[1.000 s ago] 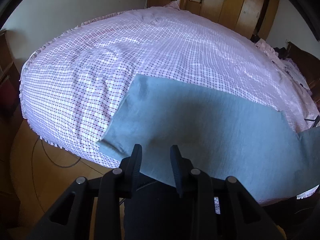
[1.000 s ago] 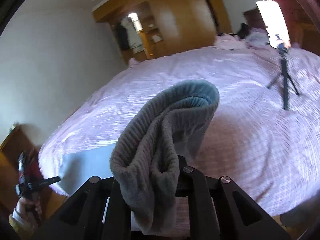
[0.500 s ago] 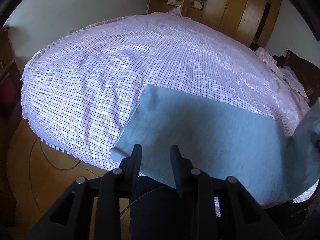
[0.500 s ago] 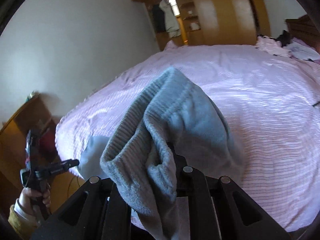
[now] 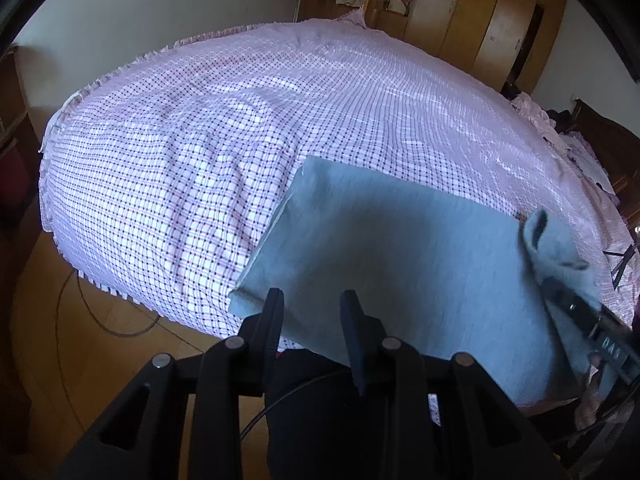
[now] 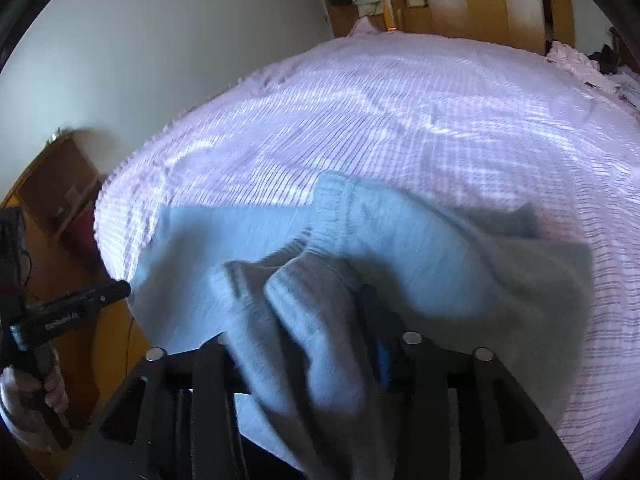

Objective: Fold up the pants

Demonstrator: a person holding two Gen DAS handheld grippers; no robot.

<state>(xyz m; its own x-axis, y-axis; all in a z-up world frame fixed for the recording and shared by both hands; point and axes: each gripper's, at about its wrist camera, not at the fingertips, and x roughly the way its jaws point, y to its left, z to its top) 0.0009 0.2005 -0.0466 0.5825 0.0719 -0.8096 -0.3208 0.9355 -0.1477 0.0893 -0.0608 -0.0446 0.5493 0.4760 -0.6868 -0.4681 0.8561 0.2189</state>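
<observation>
Grey-blue pants [image 5: 400, 256] lie flat on the near edge of a bed with a pink checked cover [image 5: 224, 128]. My left gripper [image 5: 312, 316] is open and empty, just off the near left edge of the pants. My right gripper [image 6: 320, 308] is shut on the ribbed end of the pants [image 6: 304, 300] and holds it low over the flat part, with cloth draped over its fingers. In the left wrist view the right gripper [image 5: 560, 292] shows at the right with that cloth [image 5: 556, 248] bunched on it. The left gripper [image 6: 100, 298] shows at the left of the right wrist view.
The bed edge has a frill and drops to a wooden floor [image 5: 48, 344] with a cable [image 5: 100, 320] on it. Wooden wardrobes [image 5: 480, 20] stand behind the bed. Loose clothes [image 5: 536, 116] lie at the far right. A wooden bedside cabinet [image 6: 52, 196] stands at the left.
My right gripper has swung left and down with the ribbed end, bringing it over the flat pants. The left gripper has stayed open by the near edge.
</observation>
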